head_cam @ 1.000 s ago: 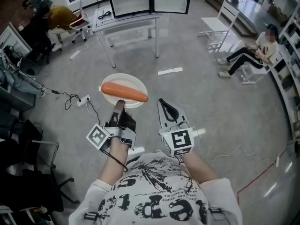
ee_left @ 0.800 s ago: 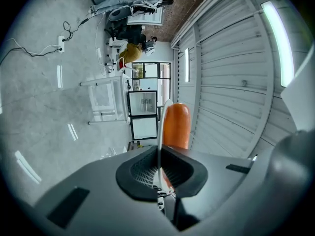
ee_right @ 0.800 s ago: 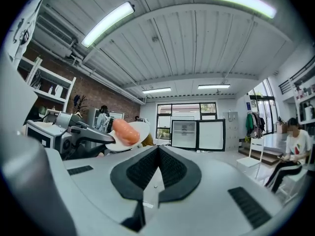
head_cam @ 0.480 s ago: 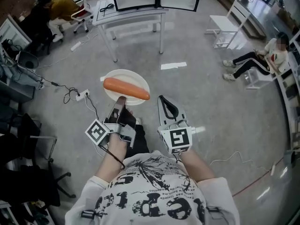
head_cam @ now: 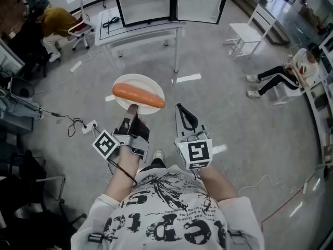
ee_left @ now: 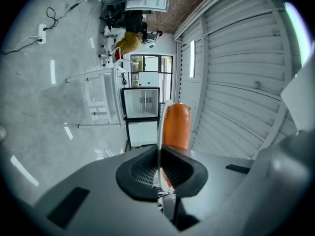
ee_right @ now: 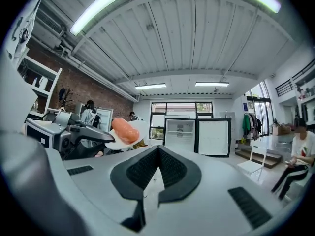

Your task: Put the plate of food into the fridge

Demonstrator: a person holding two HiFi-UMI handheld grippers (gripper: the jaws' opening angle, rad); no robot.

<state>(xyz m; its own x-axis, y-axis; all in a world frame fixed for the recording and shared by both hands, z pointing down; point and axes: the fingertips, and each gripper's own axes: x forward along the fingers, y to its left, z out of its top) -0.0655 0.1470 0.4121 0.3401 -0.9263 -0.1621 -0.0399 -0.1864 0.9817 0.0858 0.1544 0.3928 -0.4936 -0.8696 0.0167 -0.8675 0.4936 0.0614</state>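
A white plate [head_cam: 148,84] carrying a long orange sausage-shaped food [head_cam: 138,96] is held out level over the floor, with my left gripper [head_cam: 131,110] shut on its near rim. In the left gripper view the plate [ee_left: 160,127] shows edge-on between the pads of the left gripper [ee_left: 159,150], and the food [ee_left: 176,126] lies just behind them. My right gripper [head_cam: 183,112] is shut and empty, to the right of the plate; in its own view the right gripper [ee_right: 158,149] holds nothing. The fridge [head_cam: 167,1] stands ahead with its door open, behind a table.
A white table [head_cam: 139,29] stands between me and the fridge [ee_right: 196,136]. A white chair [head_cam: 248,31] is at the right, and a seated person [head_cam: 283,69] farther right. Another person [head_cam: 54,20] sits at the far left. Cables and a power strip [head_cam: 88,125] lie on the floor.
The table and fridge have drawn closer and lower in the head view as I move toward them. The plate stays in the left gripper; both grippers keep their pose.
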